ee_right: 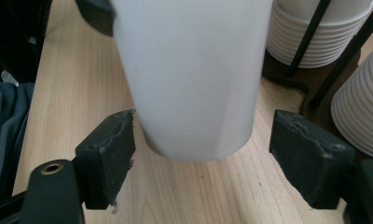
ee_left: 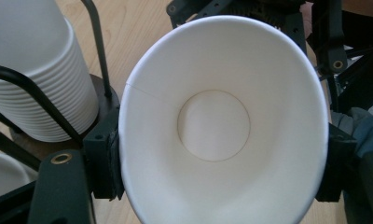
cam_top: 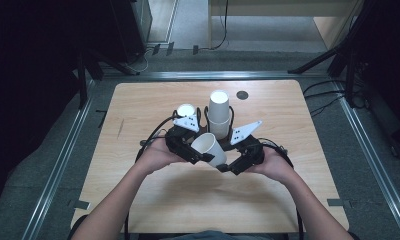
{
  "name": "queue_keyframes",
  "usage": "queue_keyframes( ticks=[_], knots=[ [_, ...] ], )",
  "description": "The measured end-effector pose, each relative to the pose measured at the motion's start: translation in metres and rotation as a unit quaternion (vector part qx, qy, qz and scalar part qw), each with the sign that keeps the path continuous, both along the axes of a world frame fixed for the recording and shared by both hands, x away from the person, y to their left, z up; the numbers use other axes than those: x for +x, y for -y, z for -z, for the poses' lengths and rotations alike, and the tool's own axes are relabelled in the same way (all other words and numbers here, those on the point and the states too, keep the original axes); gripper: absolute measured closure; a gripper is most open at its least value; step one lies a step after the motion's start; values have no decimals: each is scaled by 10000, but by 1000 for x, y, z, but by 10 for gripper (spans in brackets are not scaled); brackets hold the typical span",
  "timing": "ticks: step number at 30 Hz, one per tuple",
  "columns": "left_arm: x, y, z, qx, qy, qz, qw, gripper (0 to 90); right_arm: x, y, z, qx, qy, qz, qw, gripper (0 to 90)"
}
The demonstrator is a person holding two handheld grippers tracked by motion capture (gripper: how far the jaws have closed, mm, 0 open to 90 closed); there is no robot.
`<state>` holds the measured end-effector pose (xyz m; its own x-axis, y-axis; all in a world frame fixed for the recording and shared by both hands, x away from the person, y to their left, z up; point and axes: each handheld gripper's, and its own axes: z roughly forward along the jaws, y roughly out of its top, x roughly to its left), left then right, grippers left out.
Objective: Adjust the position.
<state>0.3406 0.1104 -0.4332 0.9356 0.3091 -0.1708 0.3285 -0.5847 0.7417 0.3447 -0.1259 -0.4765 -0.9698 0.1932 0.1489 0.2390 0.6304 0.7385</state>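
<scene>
**White paper cup held at its rim, above the table**

The white paper cup lies tilted over the light wooden table, its rim squeezed oval between the left gripper jaws. The right gripper stands wide open about the cup's base, pads apart from it. Stacked white cups stand in a black wire holder just behind.

Bright overhead light on the table, dark vignetted surroundings, soft close-up blur.

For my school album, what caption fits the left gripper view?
Left gripper squeezing a white paper cup beside a stack of white paper cups.
</scene>
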Motion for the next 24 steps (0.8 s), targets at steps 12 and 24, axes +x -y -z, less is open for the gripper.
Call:
queue_keyframes(
  ticks=[12,24],
  knots=[
    [0,11,0,701,102,309,9970,241,-2,-4,2,-85,103,-68,9999,243],
    [-5,23,6,1131,384,541,9914,238,-6,-15,7,-165,123,-179,9996,265]
  ],
)
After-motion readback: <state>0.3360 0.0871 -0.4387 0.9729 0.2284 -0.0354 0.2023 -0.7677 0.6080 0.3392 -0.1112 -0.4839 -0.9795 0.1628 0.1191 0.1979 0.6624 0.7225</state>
